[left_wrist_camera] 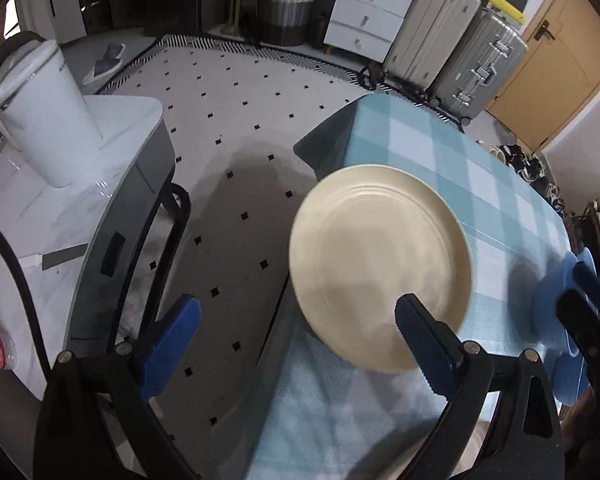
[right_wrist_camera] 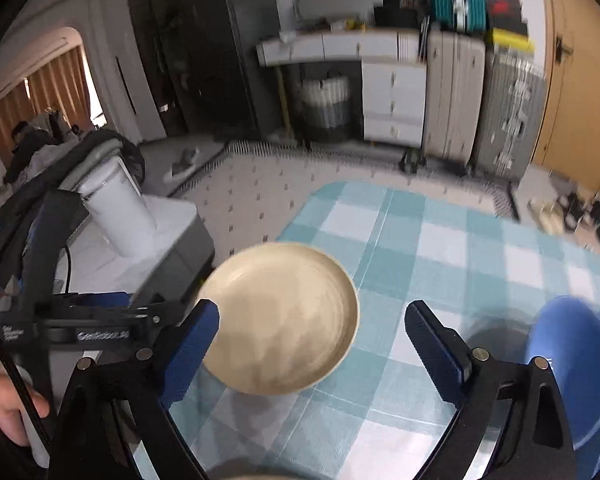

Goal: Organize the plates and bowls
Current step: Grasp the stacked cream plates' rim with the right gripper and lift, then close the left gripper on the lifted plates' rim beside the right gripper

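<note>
A cream plate [left_wrist_camera: 380,264] sits at the near left corner of the counter [left_wrist_camera: 480,184], which has a blue and white check cloth on it. The plate hangs a little over the counter's edge. It looks blurry in both views. The left gripper [left_wrist_camera: 296,340] has its fingers wide apart. Its right finger [left_wrist_camera: 424,340] lies over the near rim of the plate, and its left finger [left_wrist_camera: 172,336] is out over the floor [left_wrist_camera: 236,128]. The left gripper holds nothing. The right gripper [right_wrist_camera: 312,344] also has its fingers wide apart and holds nothing. In its view the plate [right_wrist_camera: 280,320] shows just beyond the left finger [right_wrist_camera: 192,344]. I cannot tell if they touch. Blue dishes [left_wrist_camera: 568,320] sit on the counter to the right of the plate, well apart from it. A white jug [left_wrist_camera: 44,116] stands on a white side table [left_wrist_camera: 60,216] to the left, across the floor. Suitcases [left_wrist_camera: 452,36] and white drawers [left_wrist_camera: 368,12] stand at the far wall.
</note>
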A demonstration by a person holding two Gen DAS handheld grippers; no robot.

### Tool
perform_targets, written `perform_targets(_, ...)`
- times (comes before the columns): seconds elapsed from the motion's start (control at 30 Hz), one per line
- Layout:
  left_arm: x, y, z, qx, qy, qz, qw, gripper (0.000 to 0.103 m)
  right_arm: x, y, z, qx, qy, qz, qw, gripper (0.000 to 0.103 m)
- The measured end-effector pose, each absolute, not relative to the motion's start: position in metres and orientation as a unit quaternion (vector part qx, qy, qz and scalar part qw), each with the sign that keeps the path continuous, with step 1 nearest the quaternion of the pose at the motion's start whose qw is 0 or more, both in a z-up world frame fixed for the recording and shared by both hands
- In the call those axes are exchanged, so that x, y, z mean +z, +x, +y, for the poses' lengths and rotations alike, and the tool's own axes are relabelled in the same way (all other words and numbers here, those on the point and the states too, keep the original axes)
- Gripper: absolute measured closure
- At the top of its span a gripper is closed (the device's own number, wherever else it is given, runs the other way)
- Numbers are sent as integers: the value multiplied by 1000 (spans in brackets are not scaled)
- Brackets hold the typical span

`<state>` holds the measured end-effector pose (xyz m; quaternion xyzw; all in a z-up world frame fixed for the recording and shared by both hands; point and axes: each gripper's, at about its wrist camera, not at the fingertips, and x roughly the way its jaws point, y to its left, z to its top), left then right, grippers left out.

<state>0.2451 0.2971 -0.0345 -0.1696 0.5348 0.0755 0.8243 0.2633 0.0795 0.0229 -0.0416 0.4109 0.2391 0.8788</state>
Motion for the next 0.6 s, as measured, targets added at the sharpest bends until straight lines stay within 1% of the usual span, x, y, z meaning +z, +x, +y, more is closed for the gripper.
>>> perform_targets(0.13,-54,260,309,52,-210,550,806,4,-9,304,82,213,-11,467,858,9)
perform_targets(0.27,-61,269,311,25,-235,552,799,5,-38,331,82,192,-5,516,835,11)
perform_targets(0.33,-66,275,310,22,-235,557,796,5,-50,338,82,186,-11,528,829,15)
perform_targets(0.47,-75,284,310,19,-236,563,792,7,-63,345,82,180,-25,532,827,17)
perform_targets(0.5,-78,287,311,15,-239,566,789,9,-64,347,82,182,-23,533,826,19)
perform_targets(0.57,-81,291,316,14,-246,570,784,10,-69,351,84,190,-27,540,820,28)
perform_targets(0.6,-82,292,318,18,-249,568,785,10,-72,353,86,190,-35,545,816,34)
